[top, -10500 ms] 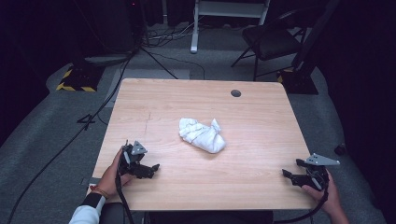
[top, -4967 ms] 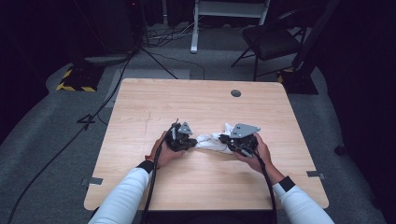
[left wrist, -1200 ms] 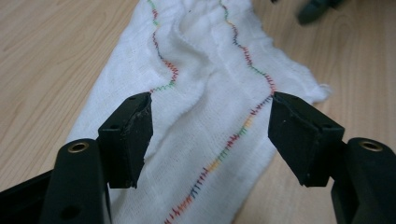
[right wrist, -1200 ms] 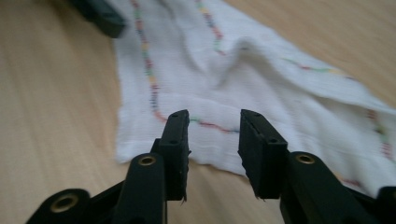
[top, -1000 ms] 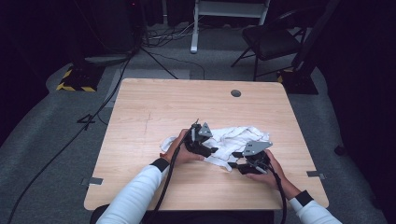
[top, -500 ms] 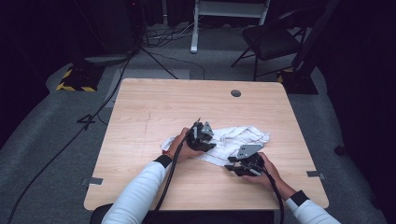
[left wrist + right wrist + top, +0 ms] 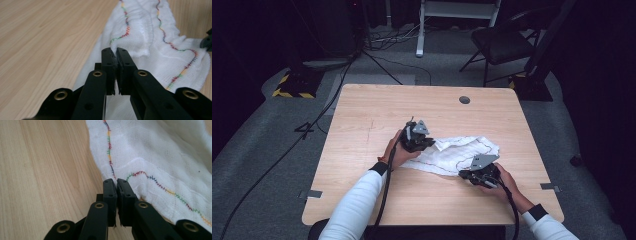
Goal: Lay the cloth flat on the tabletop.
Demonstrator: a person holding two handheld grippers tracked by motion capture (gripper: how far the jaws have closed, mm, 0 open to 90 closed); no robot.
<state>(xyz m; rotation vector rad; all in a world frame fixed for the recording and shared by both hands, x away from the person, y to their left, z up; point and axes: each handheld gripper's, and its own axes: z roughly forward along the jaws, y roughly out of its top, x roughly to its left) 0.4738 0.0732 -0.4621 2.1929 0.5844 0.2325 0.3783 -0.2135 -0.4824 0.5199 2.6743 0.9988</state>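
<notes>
Cloth [image 7: 457, 152]: white, long axis across table [image 7: 362, 115], left to right.
Left gripper [image 7: 424, 141]: pinching cloth.
Right gripper [image 7: 467, 175]: pinching cloth edge.

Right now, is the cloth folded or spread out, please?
Partly spread: the cloth lies mostly flat on the table, with rumpled folds near the left gripper.

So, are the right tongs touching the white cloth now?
Touching. In the right gripper view the right tongs are shut on the white cloth's stitched edge.
</notes>
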